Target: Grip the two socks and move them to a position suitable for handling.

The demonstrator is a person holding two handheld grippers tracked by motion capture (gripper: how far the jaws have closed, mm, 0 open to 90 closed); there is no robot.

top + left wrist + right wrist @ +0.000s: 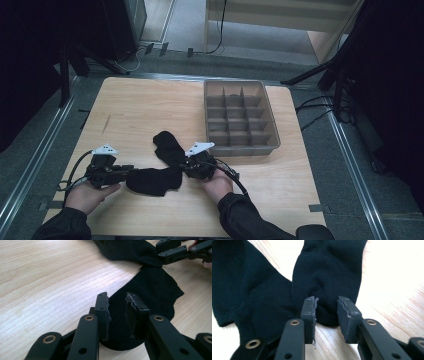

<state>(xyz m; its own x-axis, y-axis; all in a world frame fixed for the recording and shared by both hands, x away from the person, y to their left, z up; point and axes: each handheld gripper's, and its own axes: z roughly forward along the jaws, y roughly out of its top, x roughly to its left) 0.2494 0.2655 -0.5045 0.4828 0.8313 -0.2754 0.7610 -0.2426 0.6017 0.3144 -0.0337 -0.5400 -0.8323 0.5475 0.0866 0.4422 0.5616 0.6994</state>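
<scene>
Two black knitted socks lie on the pale wooden table (150, 107) at lower centre of the high view. One sock (152, 181) stretches sideways, its long axis running between the two hands. The other sock (167, 147) angles toward the upper left. The left gripper (117, 312) has its fingers spread over the flat sock's end without pinching it. The right gripper (326, 315) is likewise parted, astride the angled sock's rounded end. A grey divided plastic tray (270, 120) sits well apart at upper right, nearer the right hand
</scene>
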